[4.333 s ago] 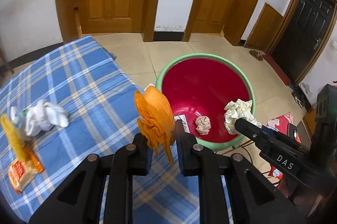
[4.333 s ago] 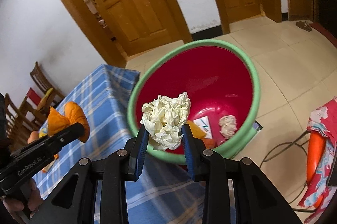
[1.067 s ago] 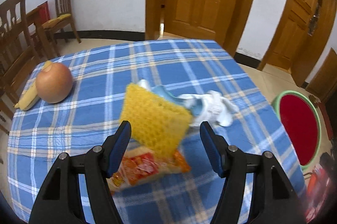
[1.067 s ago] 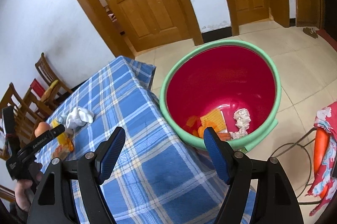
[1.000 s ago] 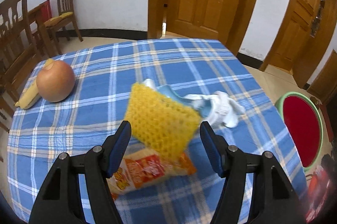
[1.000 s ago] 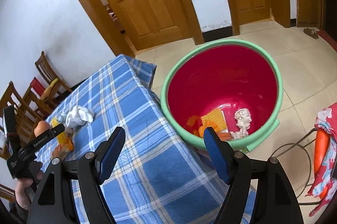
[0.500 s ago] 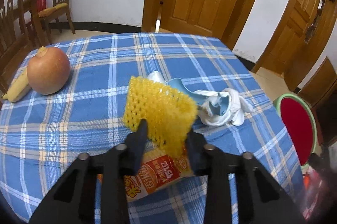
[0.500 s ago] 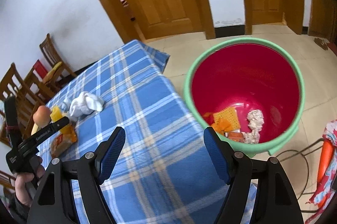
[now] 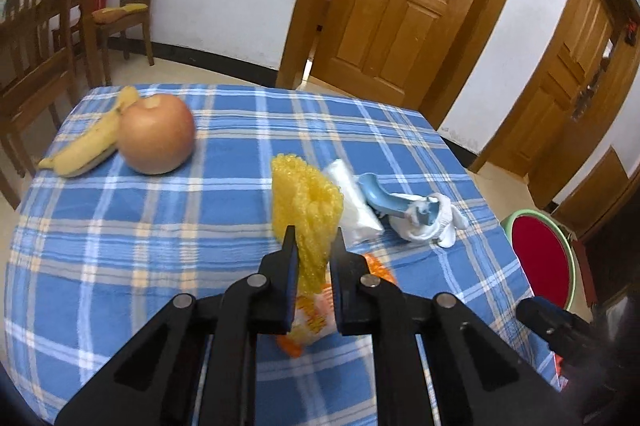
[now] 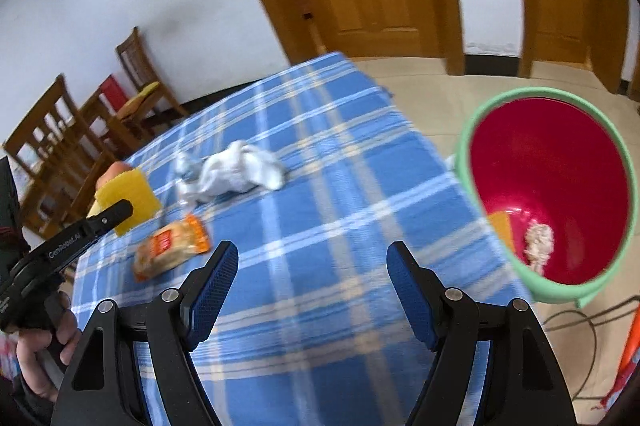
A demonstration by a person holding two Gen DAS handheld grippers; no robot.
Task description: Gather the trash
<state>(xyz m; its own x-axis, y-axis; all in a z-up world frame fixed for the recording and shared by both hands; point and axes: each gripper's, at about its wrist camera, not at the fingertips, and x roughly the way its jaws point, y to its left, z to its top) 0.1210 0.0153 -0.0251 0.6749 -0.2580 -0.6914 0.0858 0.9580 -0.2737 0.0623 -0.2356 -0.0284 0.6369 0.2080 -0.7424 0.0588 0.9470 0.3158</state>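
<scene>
My left gripper (image 9: 313, 246) is shut on a yellow foam net (image 9: 306, 209) and holds it upright over the blue checked tablecloth (image 9: 160, 226); the yellow foam net also shows in the right wrist view (image 10: 130, 195). An orange snack wrapper (image 9: 316, 318) lies under it, also seen in the right wrist view (image 10: 172, 248). A white cloth with a blue piece (image 9: 416, 220) and a clear plastic bag (image 9: 352, 205) lie just right. My right gripper (image 10: 312, 278) is open and empty above the table. The red bin with a green rim (image 10: 548, 185) stands on the floor to the right, holding trash.
An apple (image 9: 157, 133) and a banana peel (image 9: 86, 151) lie at the table's far left. Wooden chairs (image 9: 36, 37) stand beyond the left edge. Wooden doors (image 9: 400, 9) line the far wall. Cables (image 10: 576, 338) lie on the floor near the bin.
My left gripper has closed on the yellow foam net and lifted it upright. My right gripper, open and empty after dropping the paper ball earlier, has swung left from the bin toward the table.
</scene>
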